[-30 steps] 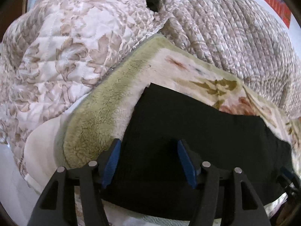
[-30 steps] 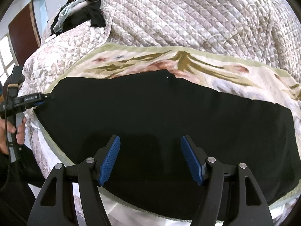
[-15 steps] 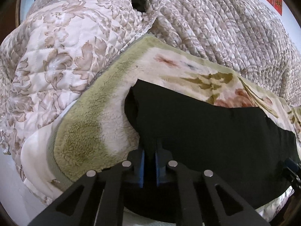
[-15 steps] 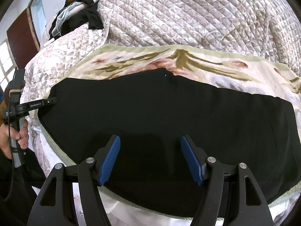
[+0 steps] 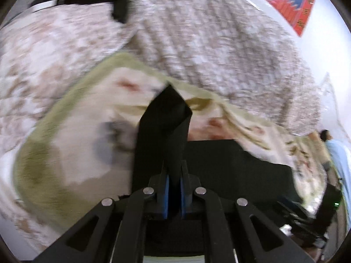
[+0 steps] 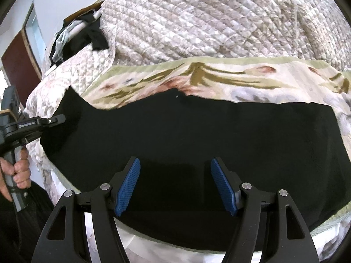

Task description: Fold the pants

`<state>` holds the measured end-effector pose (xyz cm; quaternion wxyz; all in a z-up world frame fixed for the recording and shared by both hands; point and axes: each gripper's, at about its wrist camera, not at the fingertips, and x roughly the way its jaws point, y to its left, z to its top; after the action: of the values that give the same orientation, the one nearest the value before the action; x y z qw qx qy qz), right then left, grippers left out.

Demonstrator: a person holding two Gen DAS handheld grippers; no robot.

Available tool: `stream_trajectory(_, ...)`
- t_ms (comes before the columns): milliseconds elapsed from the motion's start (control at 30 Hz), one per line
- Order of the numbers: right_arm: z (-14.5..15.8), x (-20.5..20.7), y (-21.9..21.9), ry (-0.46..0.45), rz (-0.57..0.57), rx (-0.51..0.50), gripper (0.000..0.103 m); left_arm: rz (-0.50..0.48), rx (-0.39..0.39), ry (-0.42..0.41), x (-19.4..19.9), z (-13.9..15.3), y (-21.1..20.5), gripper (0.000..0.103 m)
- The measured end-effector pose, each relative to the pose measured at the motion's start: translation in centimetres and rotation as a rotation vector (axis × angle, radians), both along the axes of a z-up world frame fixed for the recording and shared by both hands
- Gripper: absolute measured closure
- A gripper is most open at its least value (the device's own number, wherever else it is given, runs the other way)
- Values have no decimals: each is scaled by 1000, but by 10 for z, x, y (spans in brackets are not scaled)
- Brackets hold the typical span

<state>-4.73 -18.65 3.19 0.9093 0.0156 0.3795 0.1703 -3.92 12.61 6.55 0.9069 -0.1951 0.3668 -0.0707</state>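
Black pants [image 6: 197, 131] lie spread across a floral fleece blanket [image 6: 219, 76] on a bed. My left gripper [image 5: 174, 188] is shut on the left end of the pants [image 5: 164, 127] and holds it lifted off the blanket, the cloth standing up in a fold. The left gripper also shows in the right wrist view [image 6: 59, 118] at the raised left end. My right gripper [image 6: 175, 184] is open, hovering over the front middle of the pants, with nothing between its blue pads [image 6: 128, 186].
A quilted beige bedspread [image 6: 208, 22] is piled behind the blanket. Dark clothes [image 6: 83, 37] lie at the far left of the bed. A person [image 5: 335, 153] stands at the right. A red hanging [image 5: 291, 2] is on the wall.
My left gripper shut on the left end of the pants and has lifted it up and inward. The right gripper has stayed open and nearly still.
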Motion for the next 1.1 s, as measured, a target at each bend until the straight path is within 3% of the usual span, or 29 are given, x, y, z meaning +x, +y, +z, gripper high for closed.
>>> stream_trajectory(200,12,4,-32,-13,-97,55,36,-178,-40,-1,17,3,-85,94)
stream_trajectory(367,18,4,-63,-20,-189,94,36,-306,-58,47,28,-17,-155,94)
stream_trajectory(500,18,2,-79,-19,-233,113,36,-369,-34,133,34,-45,-186,93)
stream_trajectory(600,17,3,-85,-11,-249,124,36,-380,-77,149,30,-48,-185,91)
stream_trajectory(700,17,4,-84,-11,-245,130,36,-424,-122,110,19,-34,-180,74)
stream_trajectory(800,16,4,-81,-10,-226,144,36,-448,-135,52,10,-15,-171,68)
stream_trajectory(900,14,6,-72,1,-183,152,36,-393,-74,5,9,-2,-151,62)
stream_trajectory(967,10,8,-62,28,-130,175,36,-319,29,-11,10,-2,-135,62)
stream_trajectory(1100,0,21,-39,101,-39,203,43,-205,146,25,18,-17,-107,62)
